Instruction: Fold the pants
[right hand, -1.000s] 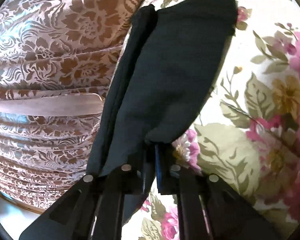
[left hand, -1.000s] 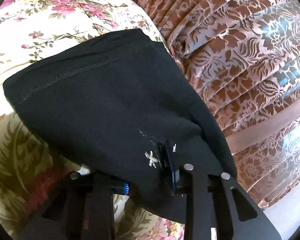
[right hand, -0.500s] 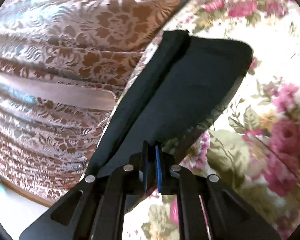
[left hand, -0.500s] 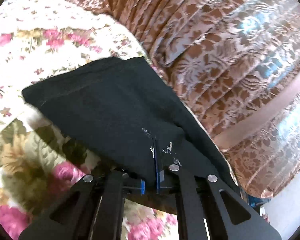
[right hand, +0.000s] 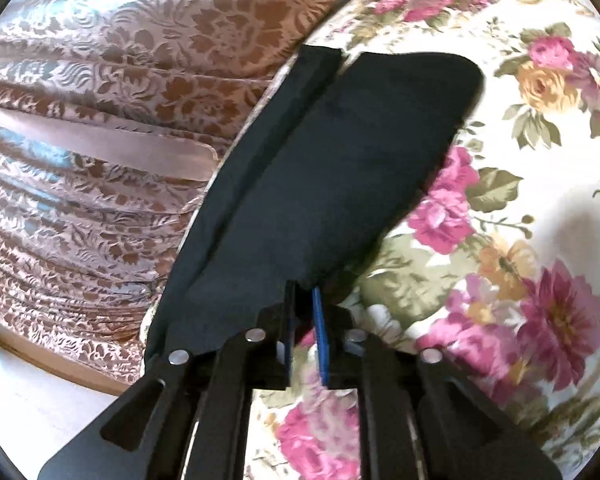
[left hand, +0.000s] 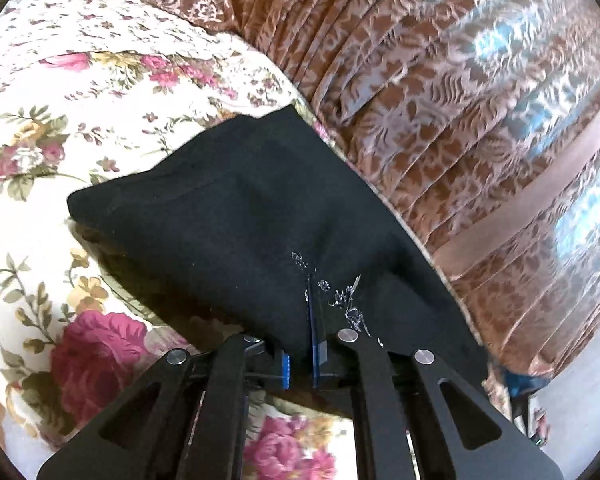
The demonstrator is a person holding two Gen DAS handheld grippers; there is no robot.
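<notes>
The black fabric pants (left hand: 236, 224) lie on a cream bedspread printed with pink and yellow flowers (left hand: 80, 92), at its edge beside the pleated brown damask curtain (left hand: 460, 92). The left gripper (left hand: 302, 356) pinches a near edge of the pants beside a small white embroidered motif (left hand: 344, 300), lifting the cloth off the bedspread. The right gripper (right hand: 306, 336) is clamped on the pants (right hand: 332, 168) near the end of a folded panel, curtain (right hand: 100, 80) to its left, bedspread (right hand: 520, 220) to its right.
</notes>
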